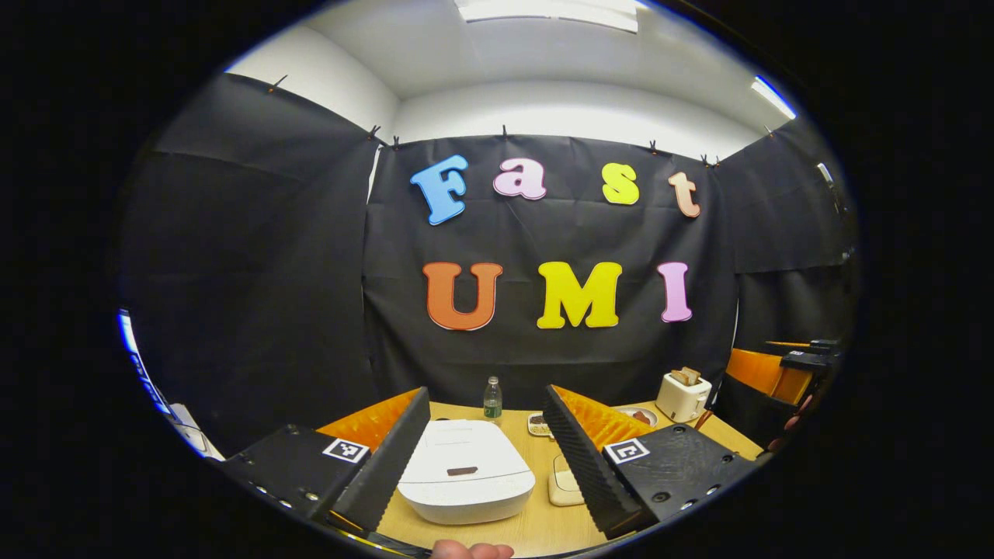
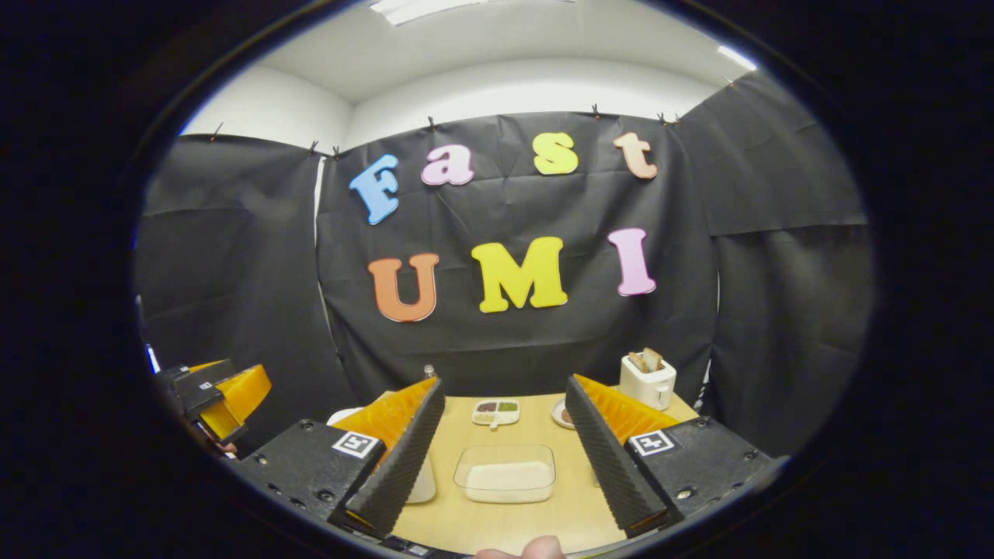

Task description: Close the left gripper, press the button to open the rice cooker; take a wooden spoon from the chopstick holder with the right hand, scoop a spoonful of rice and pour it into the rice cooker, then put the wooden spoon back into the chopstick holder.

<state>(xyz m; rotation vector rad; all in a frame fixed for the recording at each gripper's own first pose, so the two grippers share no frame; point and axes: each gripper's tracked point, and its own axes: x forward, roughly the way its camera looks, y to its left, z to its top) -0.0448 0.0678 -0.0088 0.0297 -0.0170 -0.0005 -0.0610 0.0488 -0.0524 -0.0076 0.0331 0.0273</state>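
The white rice cooker (image 1: 464,473) stands on the wooden table with its lid down and a dark button (image 1: 462,470) on top. My left gripper (image 1: 486,392) hangs open above and in front of it, nothing between its fingers. My right gripper (image 2: 505,384) is open too, over a clear container of white rice (image 2: 505,472). The same container (image 1: 564,485) sits right of the cooker, partly hidden by a finger. A white edge of the cooker (image 2: 425,480) peeks from behind a finger (image 2: 404,450).
At the back of the table (image 1: 536,520) stand a water bottle (image 1: 492,398), a divided dish (image 2: 495,412), a plate (image 2: 561,414) and a white toaster (image 2: 648,380) with bread. The other gripper shows far right (image 1: 800,365) and far left (image 2: 217,396). Black cloth walls enclose the booth.
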